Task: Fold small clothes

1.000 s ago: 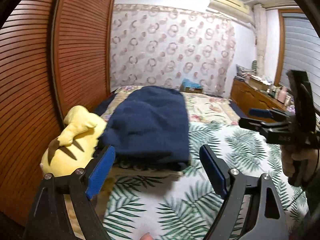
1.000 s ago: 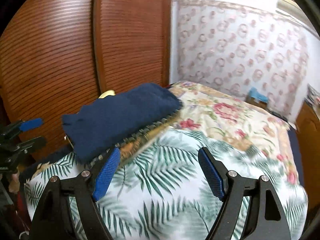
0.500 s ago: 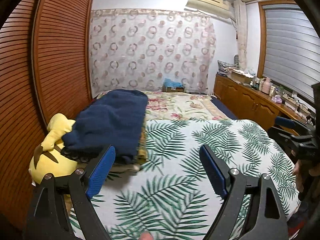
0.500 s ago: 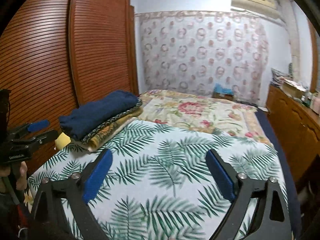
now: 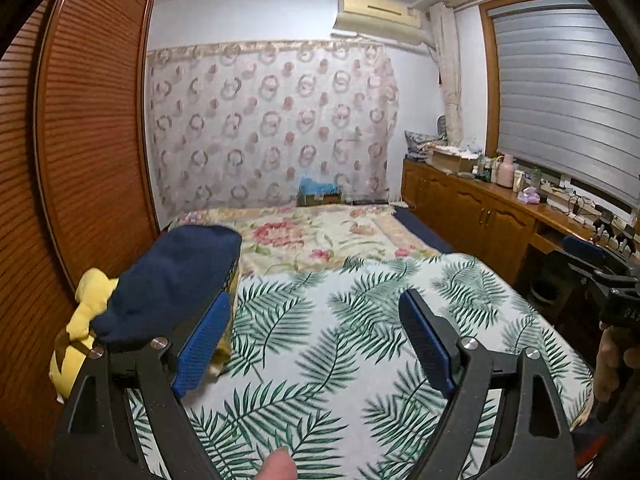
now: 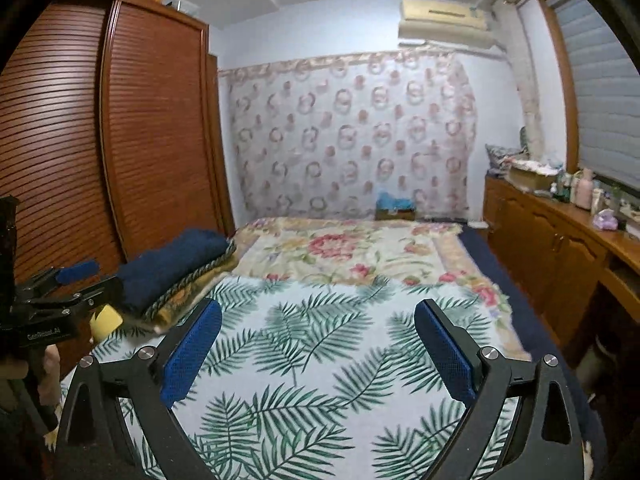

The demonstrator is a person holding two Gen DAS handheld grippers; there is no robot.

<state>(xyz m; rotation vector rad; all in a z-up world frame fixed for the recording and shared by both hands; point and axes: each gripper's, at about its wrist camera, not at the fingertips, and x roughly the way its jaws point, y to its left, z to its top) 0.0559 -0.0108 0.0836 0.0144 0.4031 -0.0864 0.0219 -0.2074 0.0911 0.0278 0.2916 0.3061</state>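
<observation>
We are holding both claws over the bed (image 5: 360, 360), each looking along its length toward the patterned curtain (image 5: 272, 128) at the far end.

Left claw (image 5: 316, 332): jaws standing wide apart, nothing between them, only the palm-leaf sheet (image 6: 320, 360) of the bed showing in the gap. A fingertip (image 5: 280, 466) of ours is showing at the bottom edge of the left wrist view.

Right claw (image 6: 318, 350): jaws likewise wide apart and gripping nothing; they have just been opening further, with no item between them. From the left wrist view we are seeing this claw at the right side of the bed, with our hand (image 5: 612, 360) on its handle.

The folded navy garment (image 5: 172, 280) is lying at the left edge of the bed, on top of a stack of folded patterned cloth (image 6: 188, 296) with a braided trim. It is touching neither claw. From the right wrist view the stack is sitting where the palm-leaf sheet meets the flowered blanket (image 6: 352, 252) covering the far half of the bed.

A yellow plush toy (image 5: 76, 332) is lying against the near left side of the stack, between the bed and the slatted wooden wardrobe doors (image 6: 120, 140). To the right of the bed a wooden cabinet (image 5: 480, 212) is carrying bottles and clutter under a window blind (image 5: 560, 92). An air conditioner (image 5: 380, 12) is hanging above the curtain.
</observation>
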